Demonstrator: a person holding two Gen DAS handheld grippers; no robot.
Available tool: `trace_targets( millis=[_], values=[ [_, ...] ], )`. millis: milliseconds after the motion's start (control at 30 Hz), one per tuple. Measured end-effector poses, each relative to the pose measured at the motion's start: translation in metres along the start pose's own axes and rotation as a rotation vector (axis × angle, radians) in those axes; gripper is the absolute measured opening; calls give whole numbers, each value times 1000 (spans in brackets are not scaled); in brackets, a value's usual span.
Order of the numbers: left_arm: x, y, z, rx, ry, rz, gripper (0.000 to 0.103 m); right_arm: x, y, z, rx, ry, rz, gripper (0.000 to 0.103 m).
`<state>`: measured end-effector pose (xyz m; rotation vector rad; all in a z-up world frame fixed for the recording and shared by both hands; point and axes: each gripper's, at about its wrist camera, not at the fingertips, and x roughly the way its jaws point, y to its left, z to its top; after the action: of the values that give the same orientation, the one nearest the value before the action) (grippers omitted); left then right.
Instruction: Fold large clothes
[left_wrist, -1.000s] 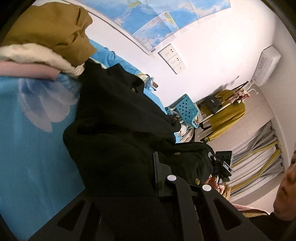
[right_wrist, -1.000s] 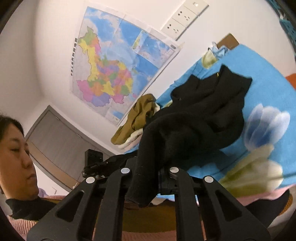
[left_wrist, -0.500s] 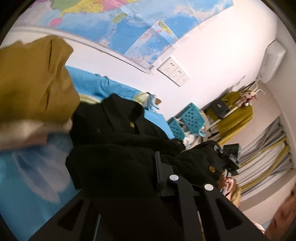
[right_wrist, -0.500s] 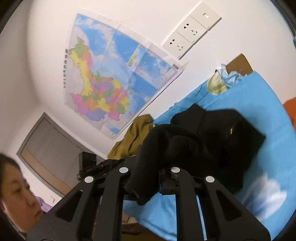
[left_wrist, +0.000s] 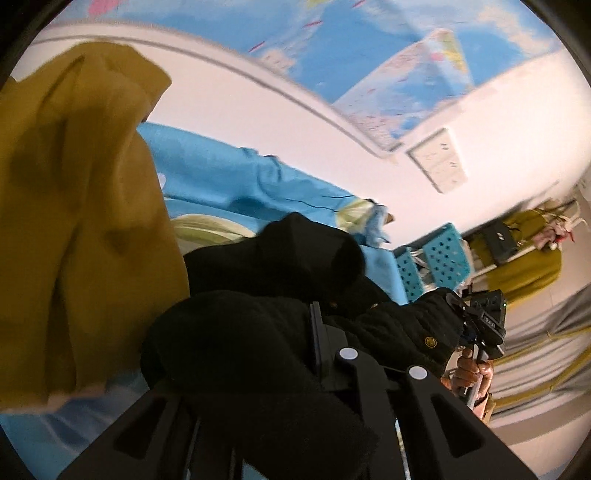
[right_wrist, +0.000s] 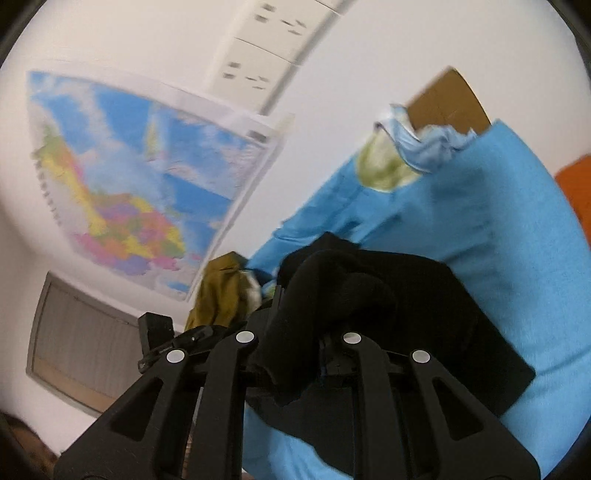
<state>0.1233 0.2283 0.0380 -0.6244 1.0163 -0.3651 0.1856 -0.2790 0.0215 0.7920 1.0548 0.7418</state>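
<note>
both views motion-blurred. left claw was pinched nearly closed on a thick fold of the black coat; cloth covered its left finger. right claw was likewise clamped on a bunched fold of the same coat, fabric hanging between its fingers. the coat's bulk lay on the blue bedsheet, spreading toward 3 o'clock in the right view. mustard garment sat at 9 o'clock of the coat in the left view. wall map at 10 o'clock, right view. a hand held the right claw's handle at 4 o'clock.
</note>
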Motion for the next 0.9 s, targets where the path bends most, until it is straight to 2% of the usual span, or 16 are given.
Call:
trace_targets(
  millis=[133,267,333,367,433,500,600,667,800,900],
  values=[
    [22,10,10,-18,25,52,13,23,-18,12,48,41,-53,18],
    [33,24,19,-60,46,57,13,34,-25,19,80,58,-73,22],
    [39,30,23,-81,58,58,14,35,-26,23,81,52,-76,34],
    [41,32,24,-89,64,58,14,34,-25,25,75,50,-83,36],
    [45,34,26,-97,71,60,14,30,-21,27,60,23,-78,58],
    [49,33,28,-106,77,55,14,20,-12,30,16,-21,-88,70],
    [53,32,29,-110,85,62,15,3,6,26,-79,-57,-66,70],
    [56,32,29,-115,87,59,15,1,24,16,-181,-49,-100,70],
    [58,34,29,-142,95,47,17,29,56,-15,-416,25,-234,73],
    [55,31,29,-150,87,19,26,66,66,-33,-531,102,-305,73]
  ],
)
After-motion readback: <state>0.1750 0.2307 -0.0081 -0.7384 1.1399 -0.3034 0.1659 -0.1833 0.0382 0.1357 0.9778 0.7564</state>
